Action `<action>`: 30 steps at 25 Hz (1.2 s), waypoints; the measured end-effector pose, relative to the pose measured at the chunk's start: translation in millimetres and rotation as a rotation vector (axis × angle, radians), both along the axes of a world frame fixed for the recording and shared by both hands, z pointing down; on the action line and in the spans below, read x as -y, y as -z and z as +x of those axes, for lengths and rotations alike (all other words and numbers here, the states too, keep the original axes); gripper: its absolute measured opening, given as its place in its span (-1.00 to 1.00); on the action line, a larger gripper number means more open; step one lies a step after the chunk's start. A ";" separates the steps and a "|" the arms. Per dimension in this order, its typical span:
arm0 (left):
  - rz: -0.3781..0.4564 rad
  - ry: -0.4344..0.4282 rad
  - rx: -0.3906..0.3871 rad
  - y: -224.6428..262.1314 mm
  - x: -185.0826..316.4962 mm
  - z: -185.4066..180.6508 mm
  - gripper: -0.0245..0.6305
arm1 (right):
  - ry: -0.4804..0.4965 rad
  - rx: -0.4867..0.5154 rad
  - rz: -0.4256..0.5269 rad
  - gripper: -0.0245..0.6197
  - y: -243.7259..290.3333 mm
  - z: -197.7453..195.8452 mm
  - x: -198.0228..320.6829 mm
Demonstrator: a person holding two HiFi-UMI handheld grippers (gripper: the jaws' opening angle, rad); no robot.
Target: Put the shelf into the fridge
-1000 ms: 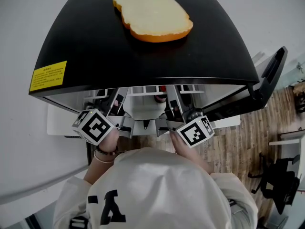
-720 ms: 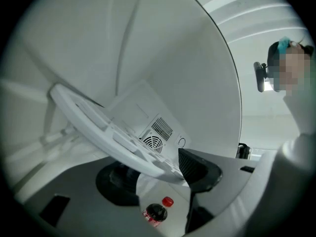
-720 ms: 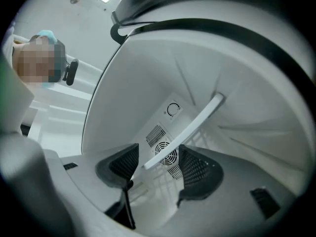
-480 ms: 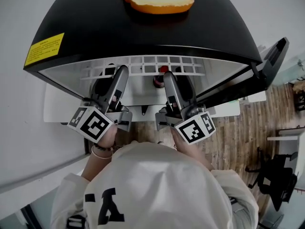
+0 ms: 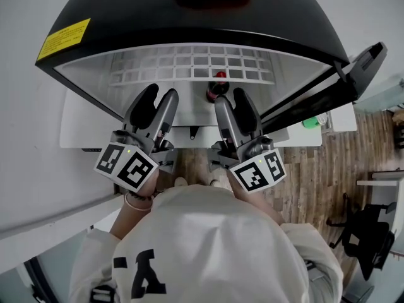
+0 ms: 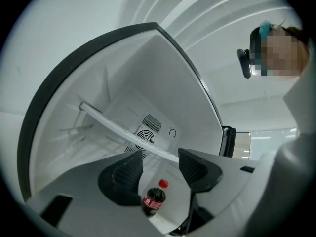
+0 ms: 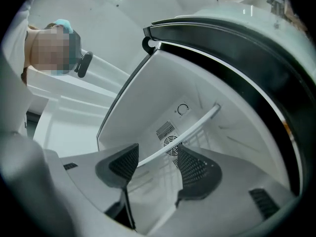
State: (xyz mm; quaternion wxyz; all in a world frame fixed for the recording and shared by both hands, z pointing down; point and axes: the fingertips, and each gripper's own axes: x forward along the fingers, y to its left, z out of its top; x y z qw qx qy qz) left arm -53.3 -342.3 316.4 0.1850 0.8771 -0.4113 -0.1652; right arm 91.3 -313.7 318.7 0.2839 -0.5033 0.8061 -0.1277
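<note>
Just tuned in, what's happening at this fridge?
A person works two handheld grippers at the open black-topped fridge. The white wire shelf sits inside, above a small cola bottle. The left gripper and right gripper stand open before the shelf, holding nothing; the right one's jaws have just been opening.

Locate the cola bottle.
In the head view, the cola bottle stands inside the fridge, under the white shelf's front edge, nearer the right gripper.
</note>
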 end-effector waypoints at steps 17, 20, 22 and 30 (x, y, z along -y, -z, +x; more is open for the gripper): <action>0.063 -0.159 0.084 -6.7 -30.4 19.0 -0.73 | 0.123 -0.102 0.031 -0.74 -4.6 -50.7 -21.1; 0.073 -0.194 0.095 -8.0 -36.2 19.5 -0.85 | 0.128 -0.105 0.044 -0.76 -3.7 -59.0 -24.5; 0.079 -0.224 0.097 -8.7 -40.1 19.2 -0.88 | 0.133 -0.105 0.052 -0.78 -3.6 -65.7 -26.9; 0.074 -0.305 0.103 -18.2 -54.4 13.8 -0.91 | 0.123 -0.113 0.044 -0.81 -14.9 -89.6 -40.8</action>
